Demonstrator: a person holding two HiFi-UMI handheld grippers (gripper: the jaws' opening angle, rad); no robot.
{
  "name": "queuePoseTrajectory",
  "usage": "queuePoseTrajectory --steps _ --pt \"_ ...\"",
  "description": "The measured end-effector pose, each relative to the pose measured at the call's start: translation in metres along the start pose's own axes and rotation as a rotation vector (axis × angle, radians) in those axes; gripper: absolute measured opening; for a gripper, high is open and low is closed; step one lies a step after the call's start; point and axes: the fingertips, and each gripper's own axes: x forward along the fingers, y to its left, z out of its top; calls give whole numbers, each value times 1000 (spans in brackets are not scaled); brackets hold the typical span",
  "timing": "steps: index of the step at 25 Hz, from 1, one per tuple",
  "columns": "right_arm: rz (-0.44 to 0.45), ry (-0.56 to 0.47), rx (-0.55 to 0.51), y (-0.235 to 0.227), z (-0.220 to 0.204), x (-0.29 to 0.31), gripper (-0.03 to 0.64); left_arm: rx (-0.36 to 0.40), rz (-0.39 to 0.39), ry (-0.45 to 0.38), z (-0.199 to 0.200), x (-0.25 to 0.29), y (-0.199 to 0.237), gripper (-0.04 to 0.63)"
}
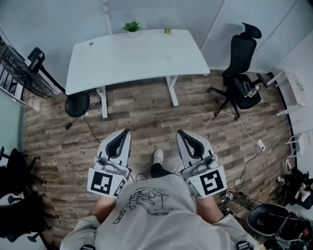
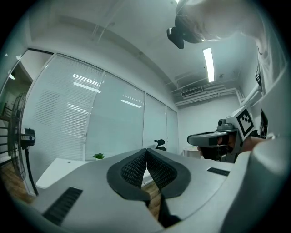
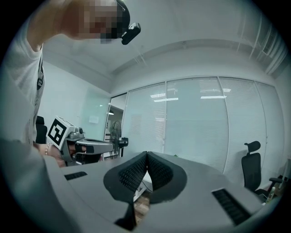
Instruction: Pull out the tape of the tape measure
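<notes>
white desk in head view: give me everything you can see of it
The white desk has a smooth, matte-looking white top with rounded corners, on two white legs with foot bars. It stands level on the wood floor, close by the blinds. A small green potted plant and a small object, too small to identify, sit at its far edge. A floor fan stands off its left end.

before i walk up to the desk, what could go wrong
The white cable on the floor lies near the path; a foot could catch it. The left gripper and right gripper are both shut and empty, so they could knock the small item at the desk's far edge instead of gripping it.
</notes>
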Motion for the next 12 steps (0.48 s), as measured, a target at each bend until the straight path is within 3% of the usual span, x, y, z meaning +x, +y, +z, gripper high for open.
queuePoseTrajectory --steps 12 --pt "5 -18 35 -90 -2 41 8 -5 15 27 -2 96 2 21"
